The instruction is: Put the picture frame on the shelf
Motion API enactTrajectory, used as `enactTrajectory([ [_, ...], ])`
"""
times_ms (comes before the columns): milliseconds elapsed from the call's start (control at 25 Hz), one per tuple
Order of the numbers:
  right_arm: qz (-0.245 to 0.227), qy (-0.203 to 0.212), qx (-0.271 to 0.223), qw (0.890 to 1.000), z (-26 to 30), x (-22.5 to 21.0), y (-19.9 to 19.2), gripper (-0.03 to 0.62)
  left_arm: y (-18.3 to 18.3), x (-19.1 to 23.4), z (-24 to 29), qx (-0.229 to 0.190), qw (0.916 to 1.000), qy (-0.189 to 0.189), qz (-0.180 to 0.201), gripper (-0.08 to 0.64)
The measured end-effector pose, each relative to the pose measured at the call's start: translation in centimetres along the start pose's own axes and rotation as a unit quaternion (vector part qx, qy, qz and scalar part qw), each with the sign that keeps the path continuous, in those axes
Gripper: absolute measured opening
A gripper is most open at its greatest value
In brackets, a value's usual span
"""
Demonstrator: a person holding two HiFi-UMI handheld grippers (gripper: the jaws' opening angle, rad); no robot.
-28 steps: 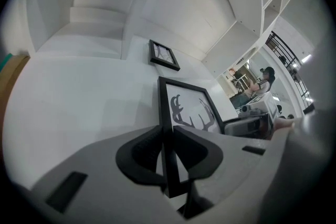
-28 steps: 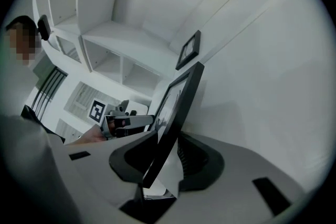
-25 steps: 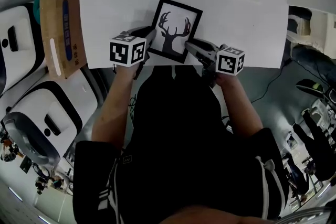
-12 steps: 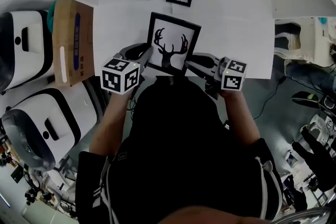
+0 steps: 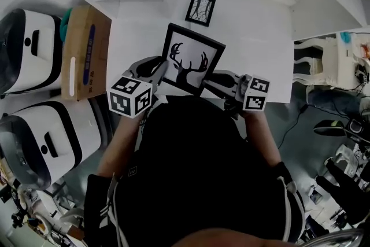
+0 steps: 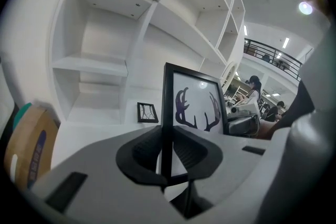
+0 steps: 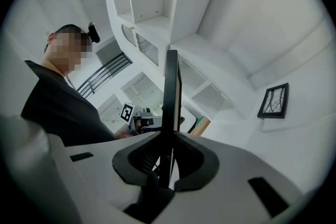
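The picture frame point(image 5: 192, 65) hangs upright above the table point(image 5: 257, 32). The left gripper point(image 5: 157, 70) pinches one side edge. The right gripper point(image 5: 215, 81), jaws just closing, clamps the other. Both should stay level toward the shelf point(image 6: 90, 64).

Head view: I'm looking steeply down past the person point(image 5: 191, 182) onto the table point(image 5: 254, 37). Left gripper view sits right at its jaws, facing the shelf point(image 6: 89, 64). Right gripper view, equally close, faces back toward the person. All three share the picture frame point(image 5: 191, 61).
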State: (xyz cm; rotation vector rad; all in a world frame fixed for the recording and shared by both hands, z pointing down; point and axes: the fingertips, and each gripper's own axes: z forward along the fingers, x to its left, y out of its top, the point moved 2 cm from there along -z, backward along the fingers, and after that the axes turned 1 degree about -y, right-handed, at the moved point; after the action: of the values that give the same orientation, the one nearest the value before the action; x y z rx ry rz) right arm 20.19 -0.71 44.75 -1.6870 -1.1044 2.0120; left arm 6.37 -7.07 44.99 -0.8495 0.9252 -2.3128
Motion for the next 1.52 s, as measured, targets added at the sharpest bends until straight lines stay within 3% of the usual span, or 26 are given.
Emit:
enactTrajectory([
  [480,-0.012,0.033,-0.012,0.999,-0.2,0.6,1.3,0.077,1.4,-0.7,-1.1,-0.040,0.9991,0.011,0.006,0.071],
  [640,-0.017,0.064,-0.024,0.998,-0.4,1.7,2.3,0.074,2.0,-1.2,-1.8,-0.058,0.9983,-0.006,-0.001,0.071],
  [1000,-0.023,0.084,-0.048,0.995,-0.6,2.6,2.9,0.072,3.1,-1.8,-2.9,-0.083,0.9960,-0.028,0.017,0.072],
  [1360,-0.036,0.105,-0.064,0.992,-0.7,3.2,3.3,0.072,3.4,-2.0,-3.8,-0.109,0.9916,-0.067,0.022,0.077],
  [1520,-0.054,0.127,-0.055,0.989,-0.5,3.2,3.5,0.072,4.0,-1.6,-4.0,-0.118,0.9877,-0.099,0.024,0.111],
])
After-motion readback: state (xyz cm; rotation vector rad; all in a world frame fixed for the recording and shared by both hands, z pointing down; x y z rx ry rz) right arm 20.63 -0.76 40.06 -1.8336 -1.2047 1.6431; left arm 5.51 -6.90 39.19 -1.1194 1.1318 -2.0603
